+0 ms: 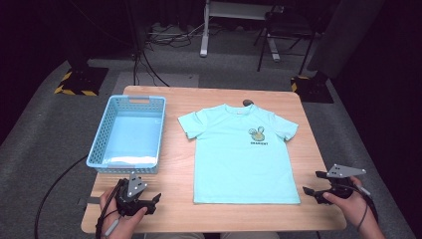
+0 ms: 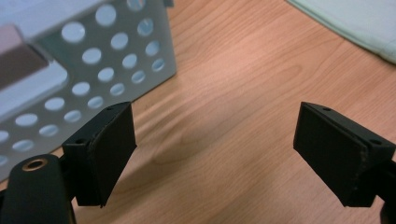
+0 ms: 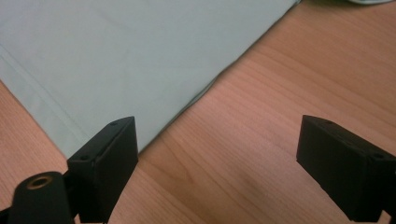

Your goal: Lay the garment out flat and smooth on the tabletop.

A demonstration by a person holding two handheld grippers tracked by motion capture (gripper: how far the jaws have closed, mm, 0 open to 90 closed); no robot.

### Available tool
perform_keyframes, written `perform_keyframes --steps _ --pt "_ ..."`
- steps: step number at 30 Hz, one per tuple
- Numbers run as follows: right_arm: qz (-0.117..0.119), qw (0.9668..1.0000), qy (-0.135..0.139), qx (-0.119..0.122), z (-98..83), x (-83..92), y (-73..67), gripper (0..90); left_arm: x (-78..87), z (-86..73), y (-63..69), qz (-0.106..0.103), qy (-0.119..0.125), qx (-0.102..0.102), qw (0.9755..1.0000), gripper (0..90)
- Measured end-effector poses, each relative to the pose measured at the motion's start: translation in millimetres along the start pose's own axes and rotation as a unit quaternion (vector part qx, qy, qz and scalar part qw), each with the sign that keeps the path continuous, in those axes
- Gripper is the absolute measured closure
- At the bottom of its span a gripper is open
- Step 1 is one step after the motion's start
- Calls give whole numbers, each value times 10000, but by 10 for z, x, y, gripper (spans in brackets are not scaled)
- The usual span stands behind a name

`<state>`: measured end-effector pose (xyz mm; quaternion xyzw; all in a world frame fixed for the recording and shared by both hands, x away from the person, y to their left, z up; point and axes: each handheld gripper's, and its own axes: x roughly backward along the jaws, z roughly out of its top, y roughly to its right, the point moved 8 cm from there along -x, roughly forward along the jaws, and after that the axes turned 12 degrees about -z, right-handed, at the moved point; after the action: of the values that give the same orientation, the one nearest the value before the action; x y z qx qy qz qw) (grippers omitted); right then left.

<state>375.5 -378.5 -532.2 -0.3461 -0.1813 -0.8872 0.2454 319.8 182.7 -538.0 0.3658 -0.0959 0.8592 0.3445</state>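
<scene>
Both hand-held grippers, left gripper (image 1: 149, 203) and right gripper (image 1: 312, 184), hover spread and empty beside the turquoise T-shirt (image 1: 240, 155). Judged step: approach. Next, each must pinch a hem corner.

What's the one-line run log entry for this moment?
left gripper: open, empty | right gripper: open, empty | light-blue T-shirt: flat, untouched | blue perforated plastic basket: left of shirt

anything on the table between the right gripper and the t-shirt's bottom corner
Nothing: bare wood separates the right gripper from the t-shirt, seen in the right gripper view.
</scene>
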Motion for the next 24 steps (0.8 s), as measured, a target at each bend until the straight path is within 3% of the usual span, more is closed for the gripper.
perform_keyframes --steps 10,11,13,16,24 --pt "-59 9997 -33 -238 -205 -81 10 109 -70 -212 -189 45 -51 337 9994 127" --pt "-90 9995 -94 -285 -254 -106 7 104 -87 -249 -215 -18 14 490 9988 120" --pt "-270 9992 -13 -285 -285 -126 34 89 -81 -256 -226 -16 47 527 9986 113" --pt "-336 9987 137 -352 -301 -125 32 83 -58 -280 -242 99 61 647 9978 113" --pt "-423 9981 120 -433 -324 -100 11 81 -51 -289 -240 217 99 756 9969 113"
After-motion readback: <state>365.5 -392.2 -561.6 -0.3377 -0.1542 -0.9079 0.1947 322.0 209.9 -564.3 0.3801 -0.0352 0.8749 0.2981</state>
